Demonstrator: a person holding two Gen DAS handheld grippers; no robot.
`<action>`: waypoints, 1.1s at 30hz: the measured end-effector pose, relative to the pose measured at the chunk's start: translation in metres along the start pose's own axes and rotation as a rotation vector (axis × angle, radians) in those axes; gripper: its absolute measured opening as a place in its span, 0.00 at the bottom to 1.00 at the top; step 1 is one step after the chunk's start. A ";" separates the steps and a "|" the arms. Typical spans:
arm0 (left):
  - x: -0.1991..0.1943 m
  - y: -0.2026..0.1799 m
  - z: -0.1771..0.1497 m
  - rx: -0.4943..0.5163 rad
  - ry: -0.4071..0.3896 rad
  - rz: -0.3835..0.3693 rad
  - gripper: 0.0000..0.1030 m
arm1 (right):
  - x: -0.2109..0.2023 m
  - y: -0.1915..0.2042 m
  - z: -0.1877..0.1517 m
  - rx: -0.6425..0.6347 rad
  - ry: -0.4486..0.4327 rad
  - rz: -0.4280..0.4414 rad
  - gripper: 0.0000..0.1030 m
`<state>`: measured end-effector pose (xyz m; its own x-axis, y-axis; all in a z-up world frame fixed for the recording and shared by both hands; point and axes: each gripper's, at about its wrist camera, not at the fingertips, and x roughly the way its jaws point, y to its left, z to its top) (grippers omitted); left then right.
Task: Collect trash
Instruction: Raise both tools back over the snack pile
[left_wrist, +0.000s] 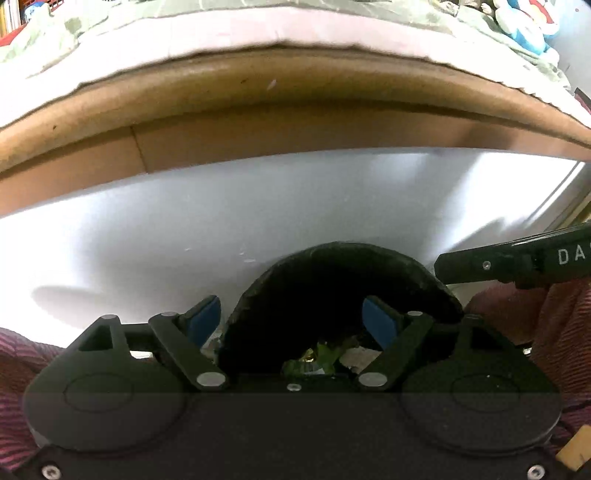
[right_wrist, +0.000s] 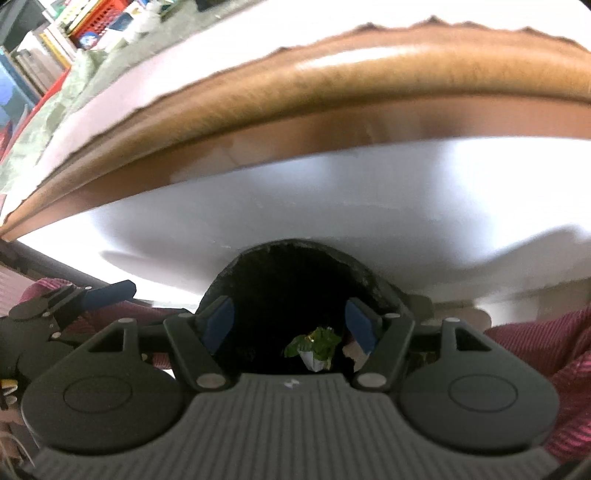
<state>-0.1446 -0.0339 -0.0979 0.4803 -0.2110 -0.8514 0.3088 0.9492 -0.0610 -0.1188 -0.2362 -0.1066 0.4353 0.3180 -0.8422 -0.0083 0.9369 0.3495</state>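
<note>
Currently, in the left wrist view, the left gripper (left_wrist: 291, 321) stands spread at lower centre, its blue pads (left_wrist: 205, 319) clear of the black round-mouthed trash bag (left_wrist: 332, 291) beneath and holding nothing. Crumpled green and white trash (left_wrist: 317, 360) lies inside the bag mouth. The right gripper's finger (left_wrist: 480, 266) enters at right edge, above the white tabletop (left_wrist: 184, 221).

In the right wrist view, the right gripper (right_wrist: 291, 325) is likewise spread and empty over the same bag (right_wrist: 295, 280), trash (right_wrist: 314, 345) visible below. Judgement: the drop appears complete; withdraw both tools upward without snagging the bag rim
</note>
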 end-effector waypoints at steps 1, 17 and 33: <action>-0.001 0.000 0.000 0.001 -0.002 0.000 0.81 | -0.002 0.001 0.000 -0.006 -0.004 0.001 0.76; -0.105 0.008 0.052 0.059 -0.350 -0.108 0.87 | -0.101 0.017 0.034 -0.205 -0.355 0.113 0.82; -0.067 0.039 0.178 -0.056 -0.523 0.063 0.75 | -0.069 0.025 0.121 -0.149 -0.544 0.027 0.79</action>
<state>-0.0188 -0.0240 0.0496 0.8464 -0.2280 -0.4812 0.2288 0.9717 -0.0579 -0.0404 -0.2521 0.0101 0.8345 0.2588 -0.4865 -0.1362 0.9524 0.2728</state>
